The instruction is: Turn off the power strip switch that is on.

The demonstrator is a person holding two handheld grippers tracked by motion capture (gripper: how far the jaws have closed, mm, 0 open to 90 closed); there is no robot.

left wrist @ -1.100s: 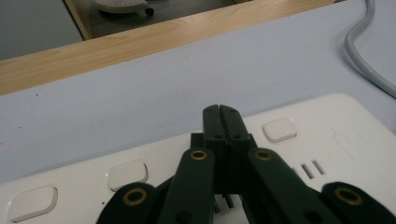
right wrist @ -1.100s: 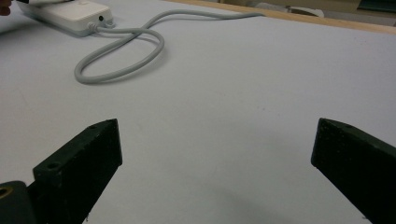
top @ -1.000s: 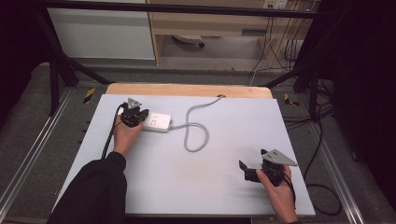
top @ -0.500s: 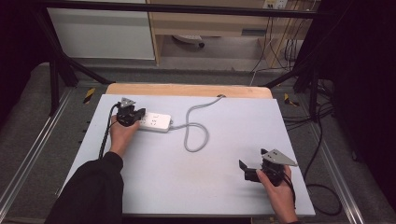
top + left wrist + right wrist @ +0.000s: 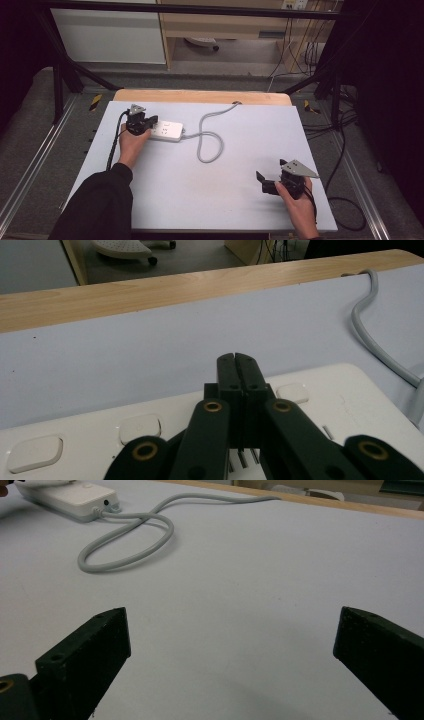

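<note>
Power strip: white plastic power strip (image 5: 166, 131) lies flat at the table's far left – touched by the left gripper.
Left gripper (image 5: 235, 360): jaws pressed together, tips over the strip's top face.
Cable: grey round cable (image 5: 207, 145) loops beside the strip.
Right gripper (image 5: 264, 182): jaws wide, empty – near right, well apart.
Table: pale blue-grey tabletop (image 5: 240, 130).

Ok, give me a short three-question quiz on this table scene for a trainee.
1. True or false: the left gripper has its jaws shut.
2. What is the left gripper over? A) the power strip B) the loop of grey cable C) the bare mat
3. What lies between the right gripper's jaws?

Key
1. True.
2. A.
3. Nothing; they stand wide open over the bare mat.
</note>
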